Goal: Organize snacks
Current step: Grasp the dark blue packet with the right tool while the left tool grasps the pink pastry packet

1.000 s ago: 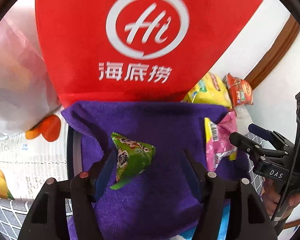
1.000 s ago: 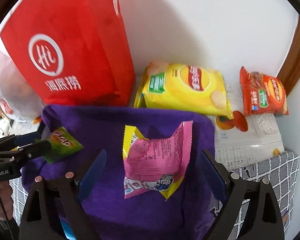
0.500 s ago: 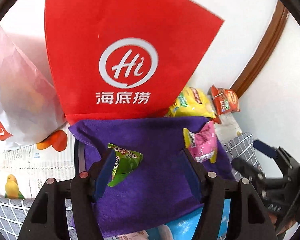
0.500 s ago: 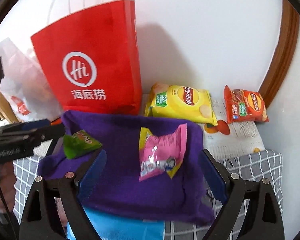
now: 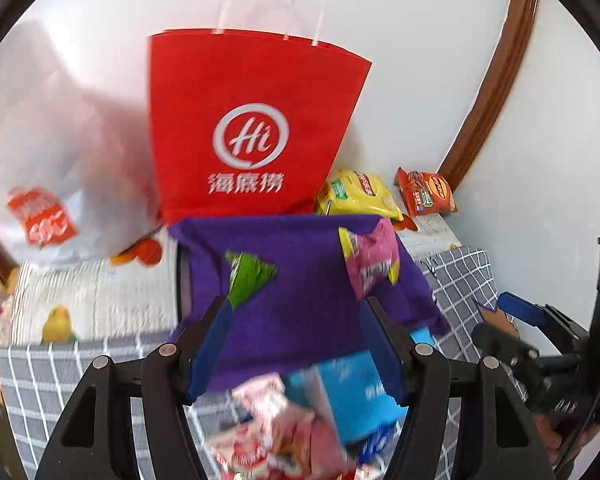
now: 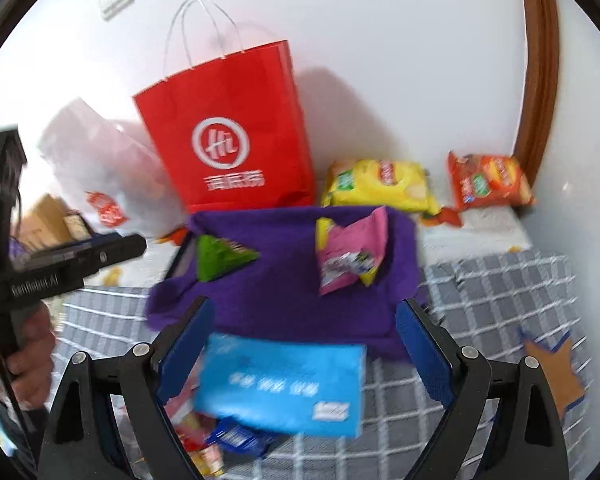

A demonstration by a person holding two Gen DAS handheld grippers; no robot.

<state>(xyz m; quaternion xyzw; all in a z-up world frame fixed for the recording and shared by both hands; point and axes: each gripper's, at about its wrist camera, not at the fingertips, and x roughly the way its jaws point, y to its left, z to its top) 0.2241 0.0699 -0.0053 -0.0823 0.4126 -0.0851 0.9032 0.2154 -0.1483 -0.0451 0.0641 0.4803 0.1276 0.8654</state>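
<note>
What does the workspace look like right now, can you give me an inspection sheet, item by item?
Surface: grey checked cloth with a purple towel on it.
Job's things: green packet and pink packet on the towel; yellow chip bag and orange chip bag by the wall.
Clutter: blue box, red paper bag, white plastic bag.
Grippers: left gripper and right gripper open, empty.
Cables: nothing seen.
Surroundings: white wall, brown wooden trim.

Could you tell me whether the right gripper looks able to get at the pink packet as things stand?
Probably yes: the right gripper has open, empty jaws, and the pink packet lies uncovered on the purple cloth ahead of it.
</note>
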